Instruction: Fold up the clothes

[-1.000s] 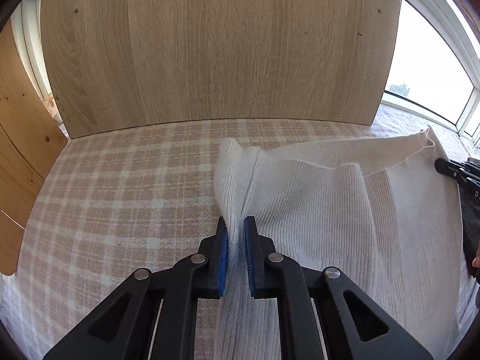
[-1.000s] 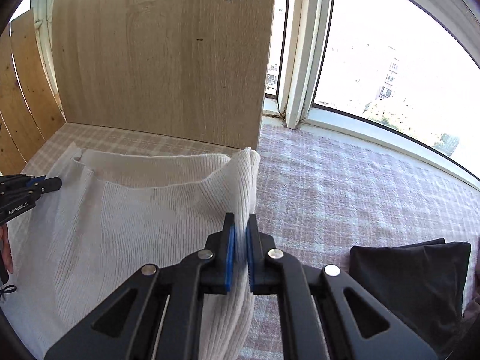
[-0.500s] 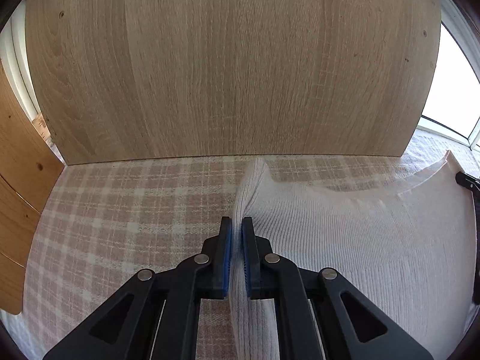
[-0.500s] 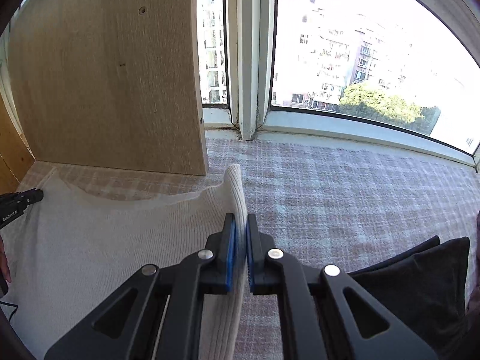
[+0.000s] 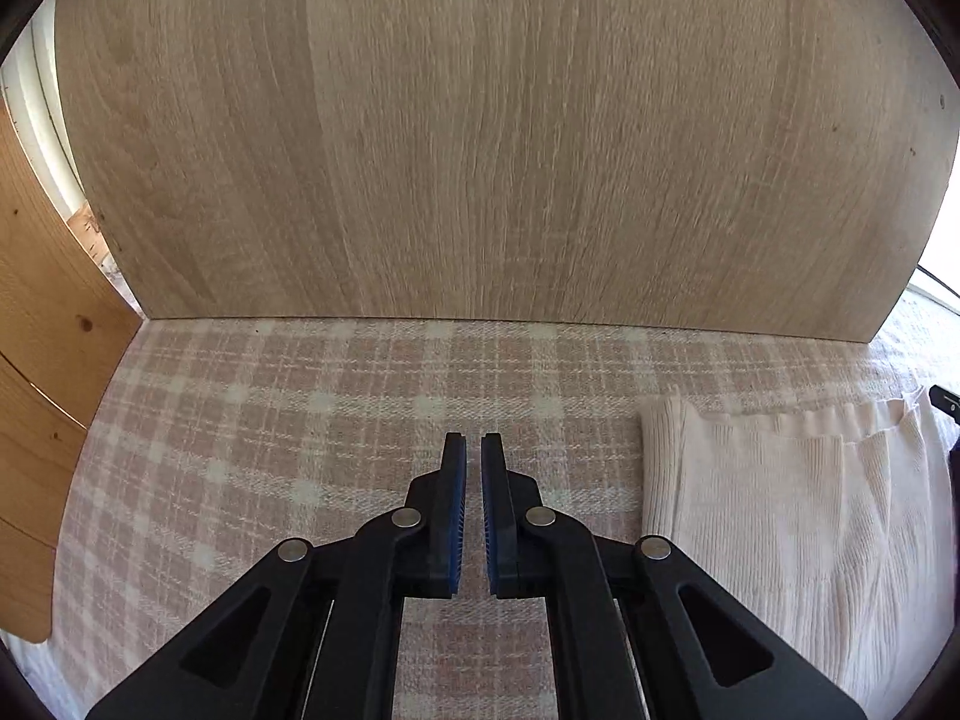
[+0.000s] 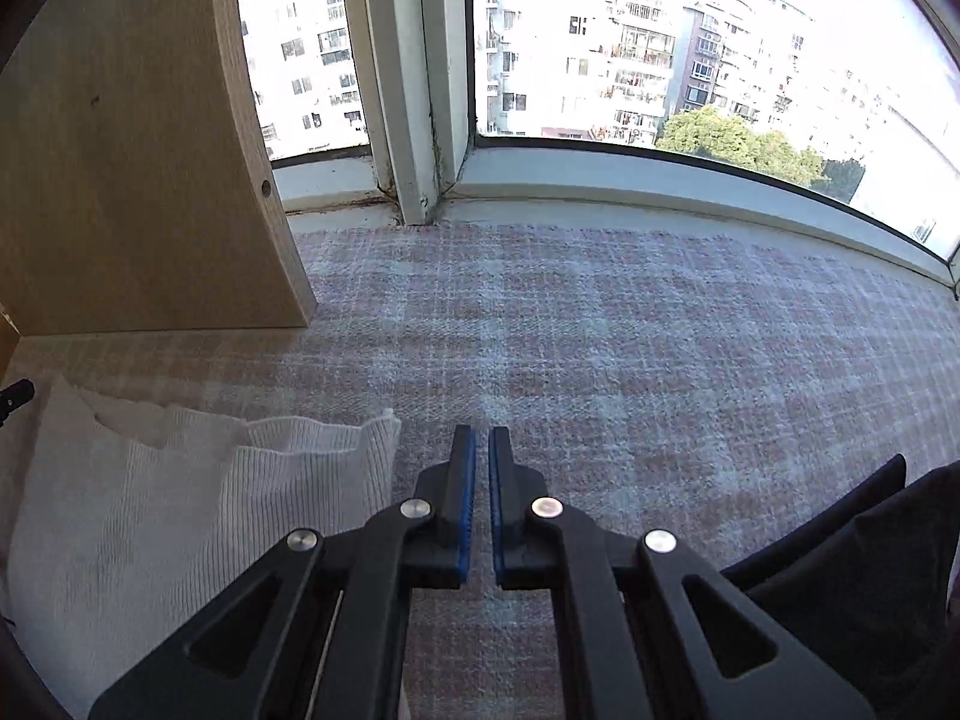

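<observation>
A white ribbed garment [image 5: 780, 510] lies flat on the pink checked cloth [image 5: 300, 420], folded, with its top edge toward the wooden board. My left gripper [image 5: 473, 438] hovers over bare cloth to the left of it, shut, with nothing between its blue pads. In the right wrist view the same garment [image 6: 180, 510] lies at the lower left. My right gripper [image 6: 482, 432] stands just right of its corner, shut and empty. Each view catches the other gripper's black tip at the garment's far side.
A light wooden board [image 5: 480, 120] stands upright behind the garment. Pine panels [image 5: 42, 360] close the left side. A window sill [image 6: 660, 180] runs along the back right. A dark folded garment [image 6: 840, 546] lies at the right edge of the checked cloth [image 6: 600, 330].
Both grippers held the garment's upper corners before. Now they have let go and shifted outward, the left one leftward, the right one rightward. The garment has dropped flat onto the cloth.
</observation>
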A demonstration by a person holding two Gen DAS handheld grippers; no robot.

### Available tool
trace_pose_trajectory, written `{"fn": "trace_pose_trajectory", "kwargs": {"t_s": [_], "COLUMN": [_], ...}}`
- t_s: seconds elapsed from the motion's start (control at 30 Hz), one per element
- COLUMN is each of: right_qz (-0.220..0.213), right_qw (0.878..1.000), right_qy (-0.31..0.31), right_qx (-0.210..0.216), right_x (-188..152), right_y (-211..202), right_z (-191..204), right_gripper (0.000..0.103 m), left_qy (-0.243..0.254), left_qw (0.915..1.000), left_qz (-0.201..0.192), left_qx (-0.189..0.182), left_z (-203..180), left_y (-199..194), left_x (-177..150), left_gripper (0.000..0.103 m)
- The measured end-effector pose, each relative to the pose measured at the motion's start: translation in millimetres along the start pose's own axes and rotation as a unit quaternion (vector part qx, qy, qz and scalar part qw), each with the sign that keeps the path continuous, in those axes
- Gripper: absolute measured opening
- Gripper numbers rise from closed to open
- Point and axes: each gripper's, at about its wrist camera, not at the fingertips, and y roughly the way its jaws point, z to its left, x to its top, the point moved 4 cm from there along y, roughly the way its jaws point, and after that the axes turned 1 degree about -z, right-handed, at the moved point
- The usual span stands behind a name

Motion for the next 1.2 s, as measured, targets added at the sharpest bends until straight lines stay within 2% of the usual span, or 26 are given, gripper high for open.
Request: {"fn": "trace_pose_trajectory", "kwargs": {"t_s": [0.1,0.17,0.23,0.3,0.4,0.47,0.5,0.53,0.63,0.73,0.8,0.9,0.93,1.0,1.07,1.13,1.2], "right_qz": [-0.035,-0.041,-0.053,-0.038,0.013,-0.017,-0.022,-0.009,-0.019,-0.015,-0.003,0.004,0.019,0.023,-0.017,-0.025,-0.021], "right_qw": [0.999,0.999,0.996,0.991,0.984,0.984,0.984,0.988,0.994,0.990,0.987,0.987,0.991,0.995,0.996,0.998,0.999], "right_qy": [-0.006,-0.002,-0.015,-0.052,-0.109,-0.133,-0.127,-0.109,-0.076,-0.106,-0.127,-0.127,-0.104,-0.076,-0.071,-0.055,-0.034], "right_qx": [-0.001,0.028,0.075,0.117,0.139,0.120,0.125,0.105,0.075,0.095,0.101,0.095,0.084,0.065,0.059,0.019,-0.030], "right_x": [-10,-25,-50,-79,-127,-136,-132,-125,-117,-146,-178,-204,-207,-212,-232,-257,-286], "right_y": [-30,-57,-91,-115,-112,-103,-98,-92,-99,-122,-133,-125,-129,-151,-198,-225,-244], "right_z": [3,11,31,57,87,82,76,67,57,75,87,78,66,47,24,-17,-65], "right_gripper": [0.005,0.005,0.008,0.018,0.019,0.019,0.019,0.019,0.019,0.021,0.021,0.023,0.023,0.023,0.023,0.028,0.041], "left_qy": [0.004,0.014,0.016,0.020,0.029,0.043,0.052,0.058,0.058,0.033,0.017,0.004,0.002,-0.003,-0.012,-0.019,-0.020], "left_qw": [0.9997,0.9992,0.9983,0.9969,0.9948,0.9938,0.9935,0.9935,0.9946,0.9968,0.9979,0.9991,0.9993,0.9996,0.9997,0.9996,0.9995], "left_qz": [-0.020,-0.031,-0.040,-0.043,-0.033,-0.022,-0.017,-0.010,0.006,0.013,0.016,0.006,0.005,0.002,-0.003,-0.007,-0.012], "left_qx": [-0.009,-0.021,-0.040,-0.062,-0.092,-0.101,-0.100,-0.097,-0.085,-0.071,-0.061,-0.043,-0.037,-0.029,-0.024,-0.019,-0.021], "left_z": [0,-4,-9,-17,-15,-17,-18,-13,5,31,48,68,72,76,79,80,71], "left_y": [-33,-61,-92,-125,-176,-201,-209,-216,-235,-252,-264,-283,-287,-297,-308,-319,-328], "left_x": [-11,-26,-45,-72,-126,-156,-169,-182,-217,-242,-258,-267,-270,-273,-276,-279,-280], "left_gripper": [0.010,0.029,0.036,0.044,0.055,0.055,0.055,0.055,0.055,0.055,0.055,0.055,0.055,0.055,0.056,0.056,0.056]}}
